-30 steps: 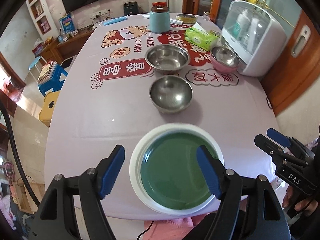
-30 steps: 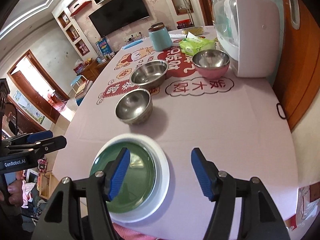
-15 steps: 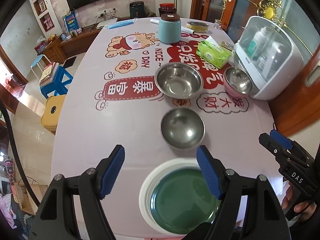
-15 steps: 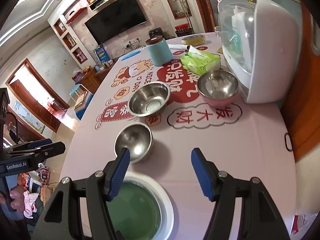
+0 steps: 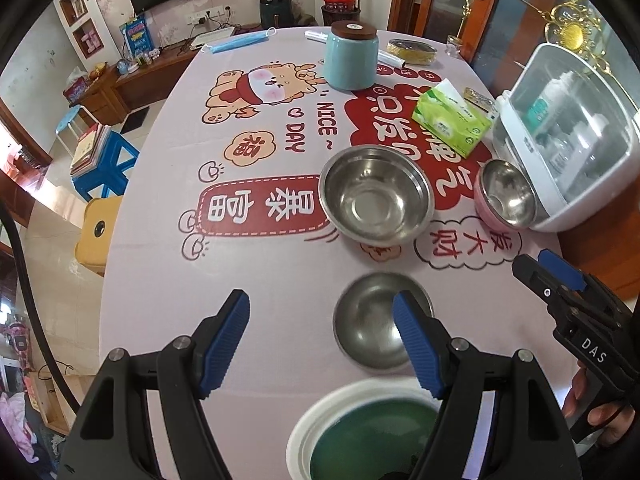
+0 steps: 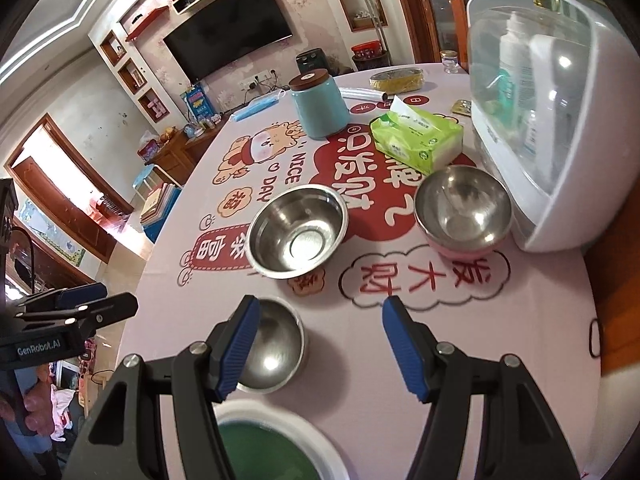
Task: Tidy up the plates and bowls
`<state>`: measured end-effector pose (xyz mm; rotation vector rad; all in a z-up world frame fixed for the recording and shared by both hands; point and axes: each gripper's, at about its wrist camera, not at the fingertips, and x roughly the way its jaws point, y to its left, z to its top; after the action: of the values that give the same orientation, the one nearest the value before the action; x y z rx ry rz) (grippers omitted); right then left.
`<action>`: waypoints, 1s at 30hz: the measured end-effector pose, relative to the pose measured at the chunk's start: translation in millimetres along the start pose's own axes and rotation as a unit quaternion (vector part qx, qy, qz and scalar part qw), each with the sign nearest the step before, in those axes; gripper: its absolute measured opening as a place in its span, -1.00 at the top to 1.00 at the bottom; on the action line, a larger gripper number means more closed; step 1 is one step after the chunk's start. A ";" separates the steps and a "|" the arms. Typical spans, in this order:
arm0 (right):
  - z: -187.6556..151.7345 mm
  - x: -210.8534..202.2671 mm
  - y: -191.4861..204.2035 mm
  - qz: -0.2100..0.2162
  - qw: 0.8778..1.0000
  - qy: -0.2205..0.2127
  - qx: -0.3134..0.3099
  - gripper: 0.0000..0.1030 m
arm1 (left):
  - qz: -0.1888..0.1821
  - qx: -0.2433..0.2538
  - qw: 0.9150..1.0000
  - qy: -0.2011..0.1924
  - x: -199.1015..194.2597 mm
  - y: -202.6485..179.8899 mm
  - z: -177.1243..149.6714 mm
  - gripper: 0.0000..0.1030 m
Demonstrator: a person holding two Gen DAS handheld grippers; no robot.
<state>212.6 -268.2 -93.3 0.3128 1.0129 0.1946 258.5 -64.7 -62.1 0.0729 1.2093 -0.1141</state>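
A green plate (image 5: 372, 444) lies inside a white plate (image 5: 303, 426) at the table's near edge, low in both views. Just beyond stands a small steel bowl (image 5: 370, 320), then a wider steel bowl (image 5: 376, 200), and to the right a pink bowl (image 5: 505, 196) with a steel lining. My left gripper (image 5: 320, 304) hovers open over the cloth, its right finger in front of the small bowl. My right gripper (image 6: 320, 308) is open too, with the small steel bowl (image 6: 272, 344) behind its left finger. The wider bowl (image 6: 296, 232) and pink bowl (image 6: 462, 208) lie ahead. Neither gripper holds anything.
A white domed cabinet (image 5: 568, 136) stands at the right edge beside the pink bowl. Farther back are a green tissue pack (image 5: 452, 120), a teal canister (image 5: 351, 56), a gold tin (image 5: 412, 51) and a blue face mask (image 5: 240, 42). Stools (image 5: 104, 164) stand left of the table.
Both grippers have moved forward over the table. The stacked plates have slid from the middle of each view to the bottom, and the small bowl now sits by the fingers.
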 end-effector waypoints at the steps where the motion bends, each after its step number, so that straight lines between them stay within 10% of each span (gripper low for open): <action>1: 3.5 5.8 0.1 -0.001 1.000 0.001 0.000 -0.24 | -0.001 -0.001 1.000 0.002 4.4 0.9 3.7 -0.42; 30: 10.8 118.1 -3.8 0.010 1.000 -0.015 -0.011 -0.24 | -0.082 -0.001 0.997 -0.004 149.5 -4.2 53.8 -0.42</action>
<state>283.0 -237.8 -183.8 0.3055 0.9769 0.2177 360.1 -82.4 -183.1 -0.0289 1.2068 -0.2558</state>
